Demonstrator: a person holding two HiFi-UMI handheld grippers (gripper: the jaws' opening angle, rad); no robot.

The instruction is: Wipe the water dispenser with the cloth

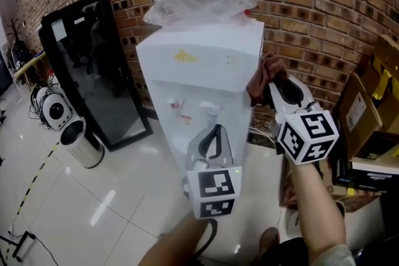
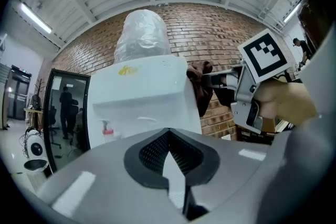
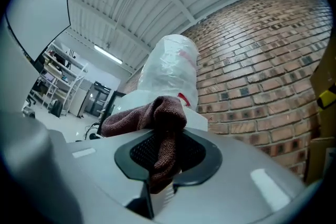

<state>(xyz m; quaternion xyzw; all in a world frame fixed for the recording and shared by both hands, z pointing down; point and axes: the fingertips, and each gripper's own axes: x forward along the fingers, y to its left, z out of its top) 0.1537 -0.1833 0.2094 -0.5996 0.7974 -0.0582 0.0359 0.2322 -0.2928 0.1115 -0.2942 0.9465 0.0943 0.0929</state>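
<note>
Left gripper (image 1: pixel 216 130) jaws sit closed, empty; right gripper (image 1: pixel 272 83) jaws clamp cloth (image 1: pixel 258 79) beside dispenser (image 1: pixel 199 71).

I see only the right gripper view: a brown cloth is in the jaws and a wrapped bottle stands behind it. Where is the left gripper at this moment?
Observer: In the head view the left gripper is in front of the water dispenser, just below its taps.
Operator: Does it hold anything?
Observer: No. The left gripper view shows its jaws together, with nothing between them.
Operator: At which part of the dispenser is my cloth?
Observer: The head view puts the cloth at the upper right side of the dispenser, near the front corner. Whether it really presses on the panel, I cannot tell.
</note>
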